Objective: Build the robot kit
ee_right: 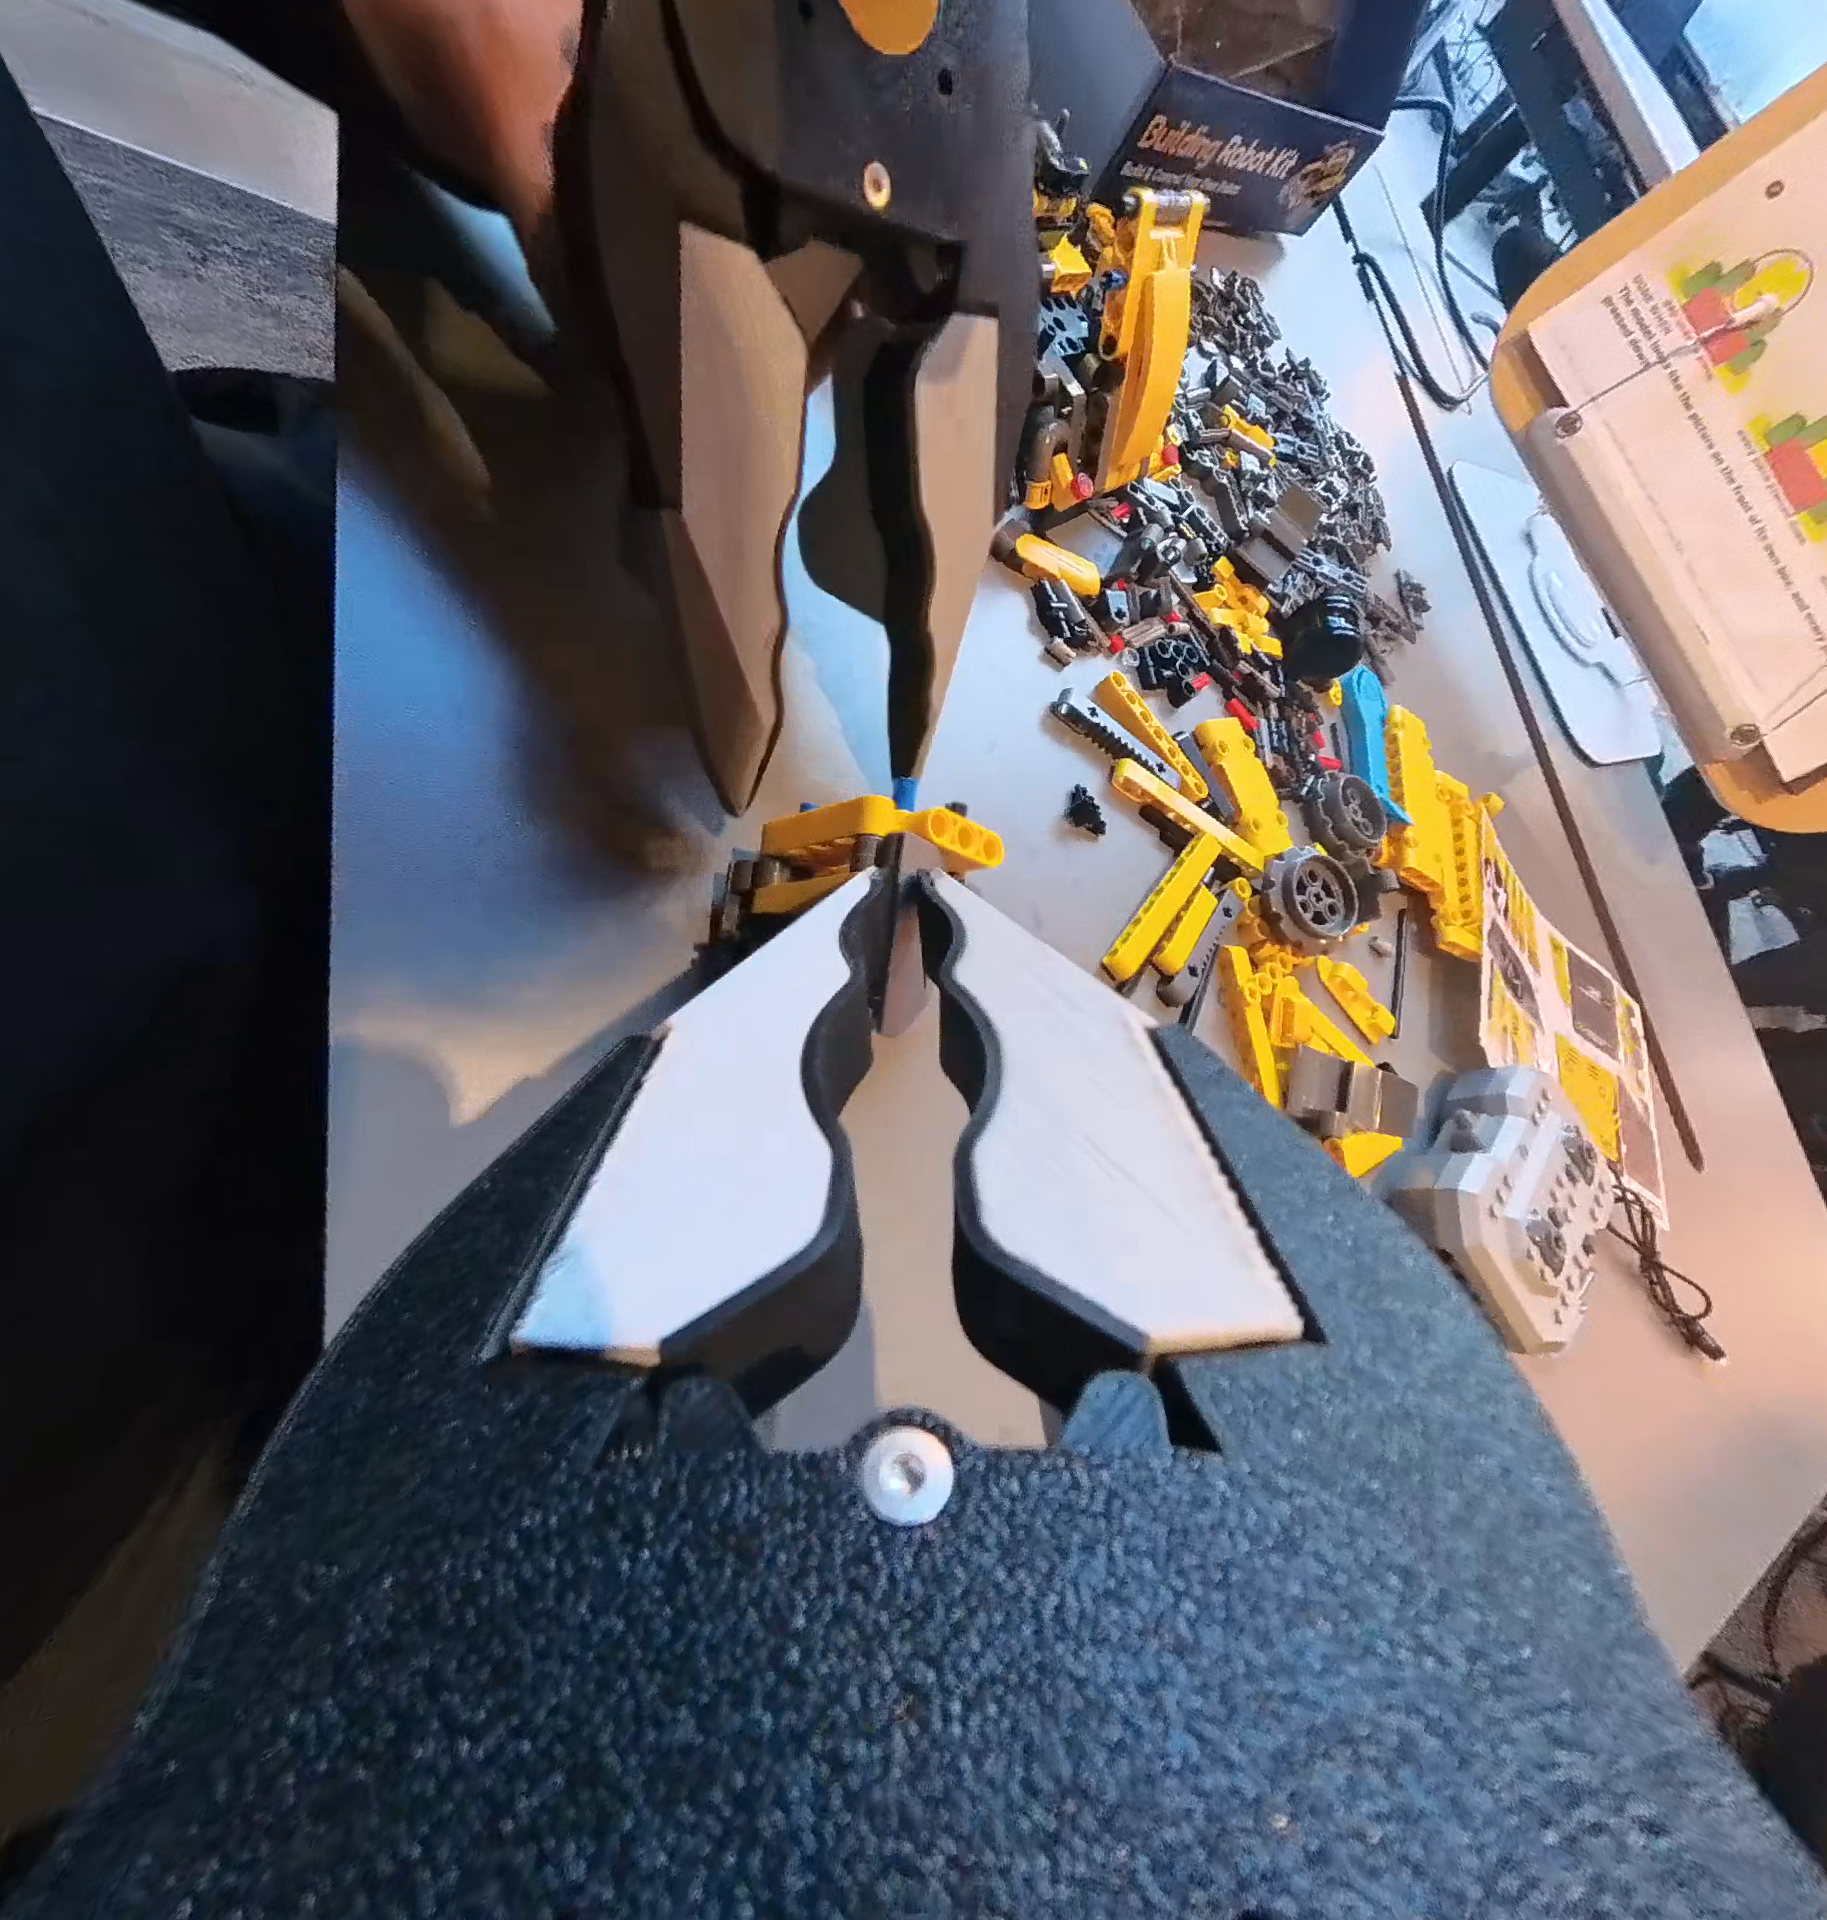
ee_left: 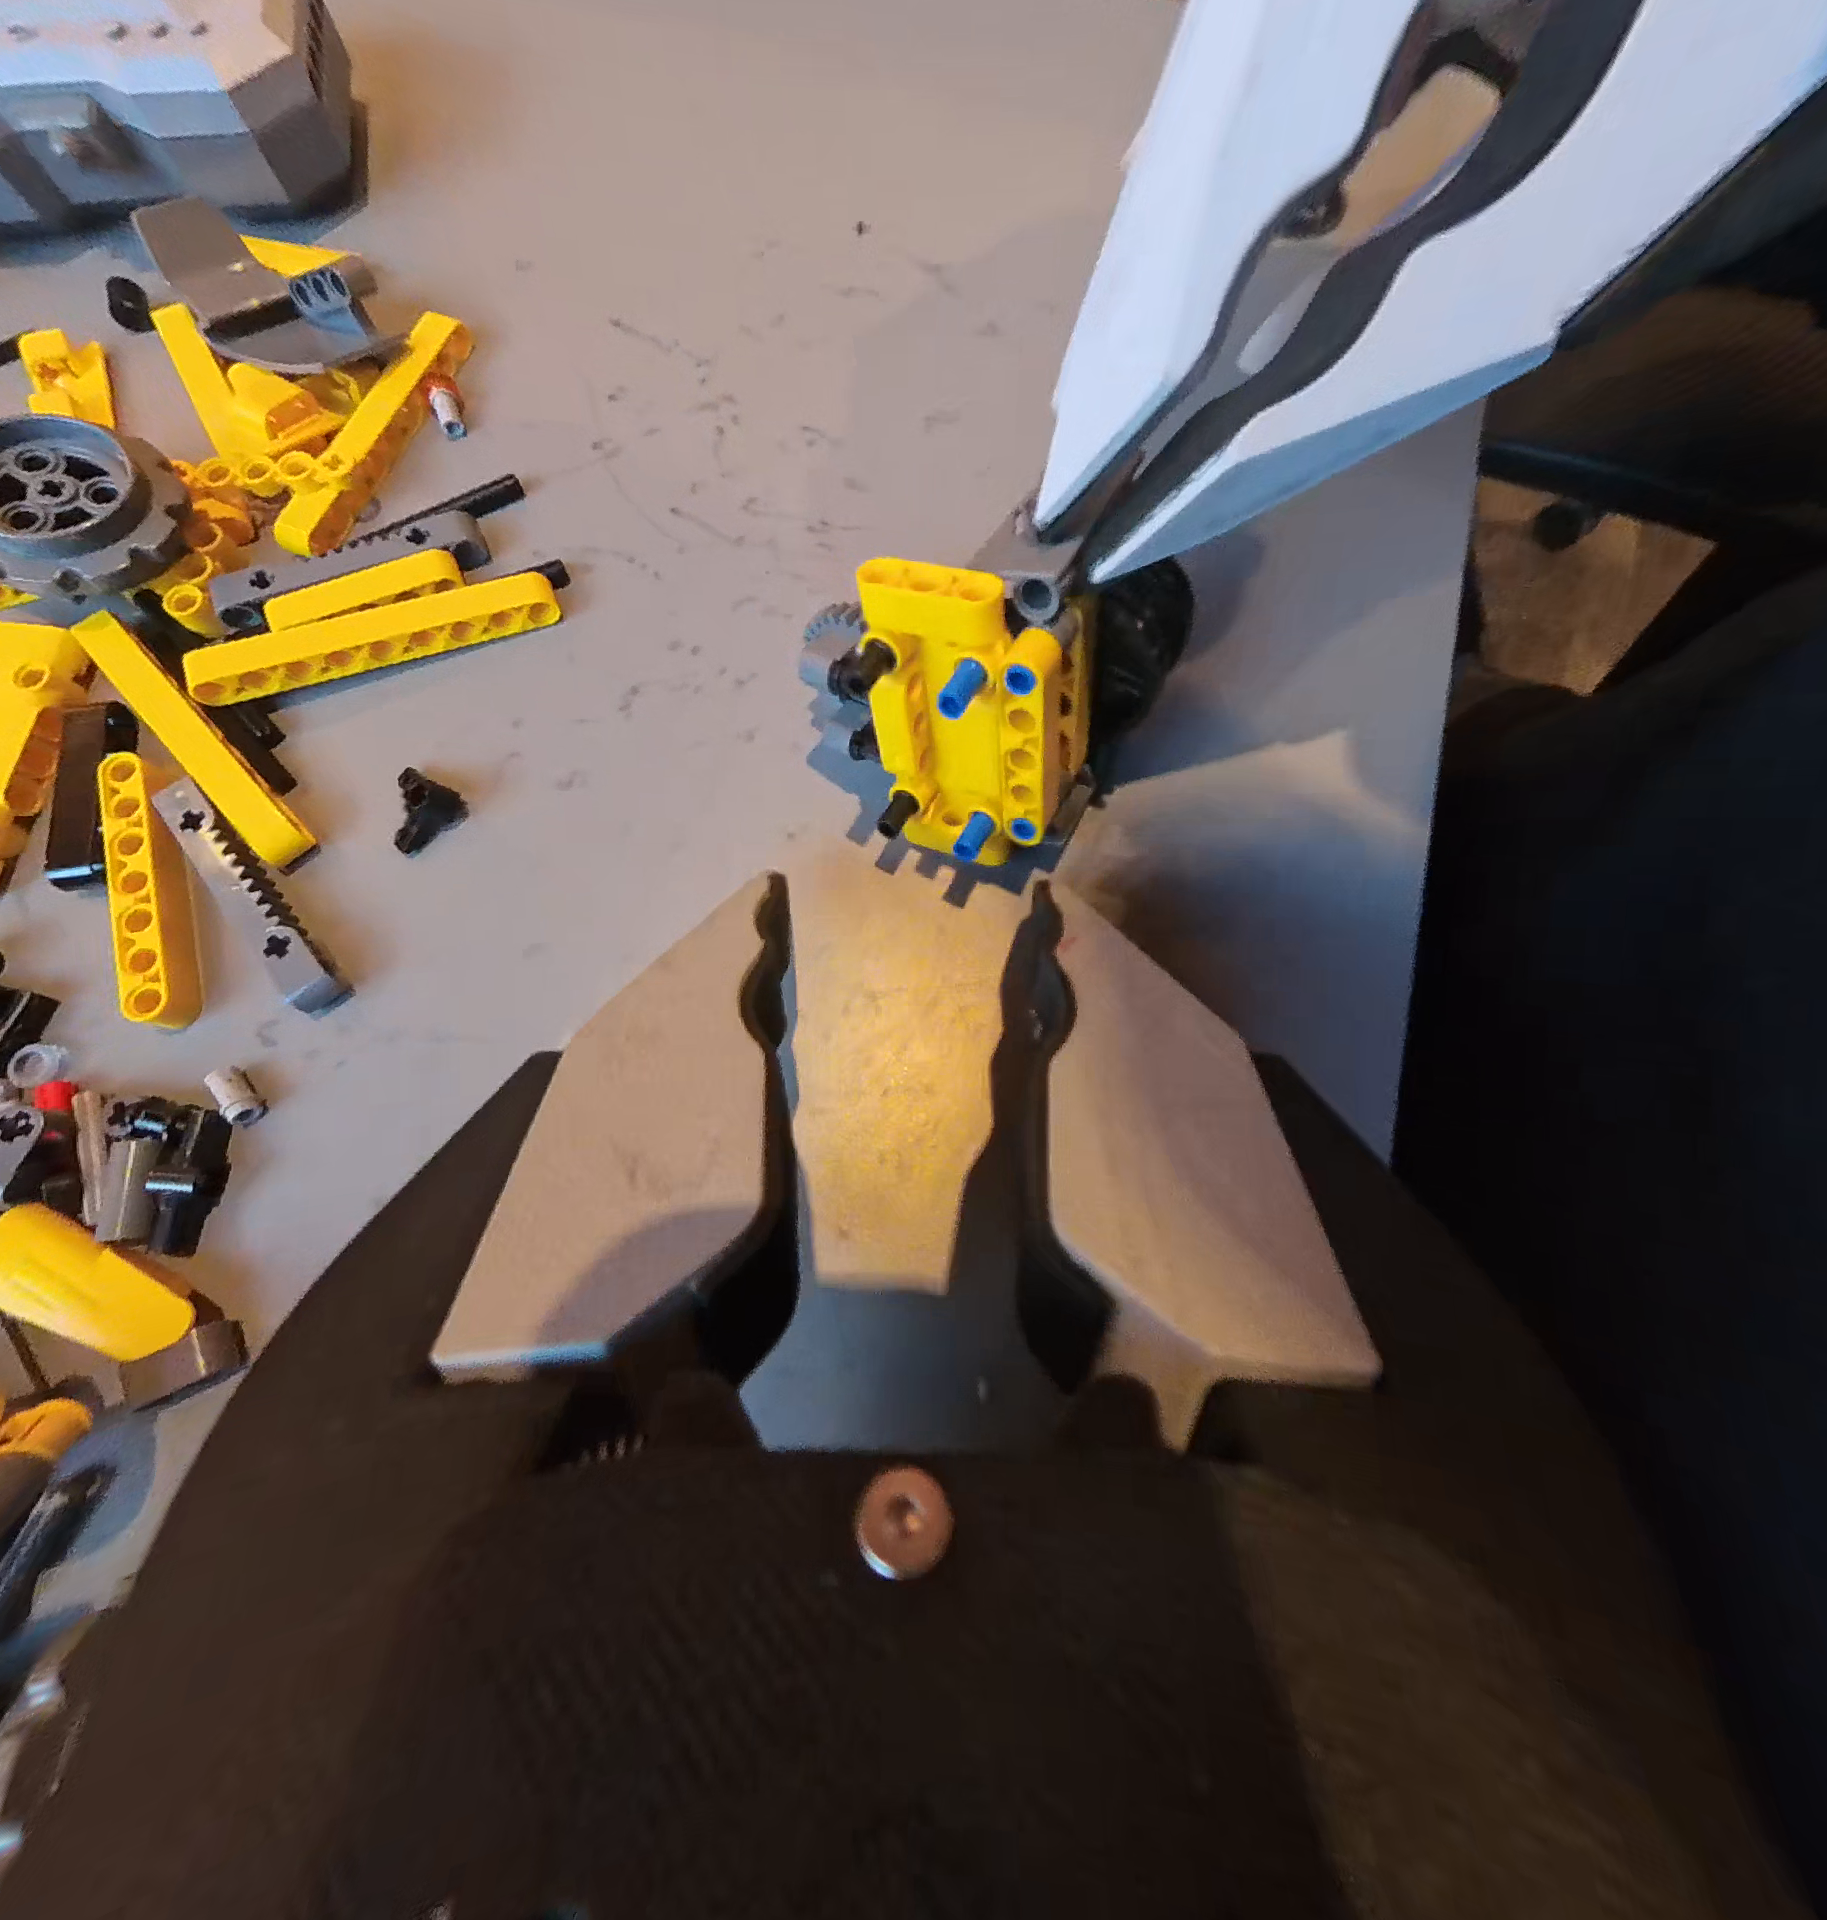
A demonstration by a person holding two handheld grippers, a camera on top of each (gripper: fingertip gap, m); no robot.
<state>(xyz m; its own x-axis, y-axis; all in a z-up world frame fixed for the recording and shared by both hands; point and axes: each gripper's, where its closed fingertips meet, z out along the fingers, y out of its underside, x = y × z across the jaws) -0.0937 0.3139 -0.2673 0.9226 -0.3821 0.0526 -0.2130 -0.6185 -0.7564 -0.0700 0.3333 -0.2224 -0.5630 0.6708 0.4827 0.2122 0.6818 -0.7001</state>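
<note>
1. At 1 o'clock in the right wrist view, lying open on its side: dark box (ee_right: 1231, 156) with printed yellow lettering. At 2 o'clock, a wooden board (ee_right: 1574, 260) carrying a printed sheet with coloured pictures. At 4 o'clock, a yellow leaflet (ee_right: 1553, 1039). Writing left uncopied.
2. Near the table's 3 o'clock edge in the left wrist view: block (ee_left: 950, 717), a yellow assembly with a grey gear at its 9 o'clock side and a black wheel at its 3 o'clock side. Long axis running 12 to 6. Blue pins pointing toward 7 o'clock, black pins toward 9 o'clock.
3. Right gripper (ee_left: 1054, 566) reaching in from 1 o'clock, jaws clamped on a grey part at the block's top end.
4. Left gripper (ee_left: 907, 899) just below the block at 6 o'clock, jaws spread apart and gripping nothing. Seen from the right wrist view, one tip touching a blue pin.
5. Pale grey table (ee_left: 732, 312), scuffed with dark marks. Dark floor beyond its edge at 3 o'clock.
6. At 9 o'clock, well apart from the block: pile (ee_left: 265, 623) of loose yellow beams, grey racks and black connectors, with a grey wheel (ee_left: 47, 499) among them. At 11 o'clock, a grey hub (ee_left: 140, 104).
</note>
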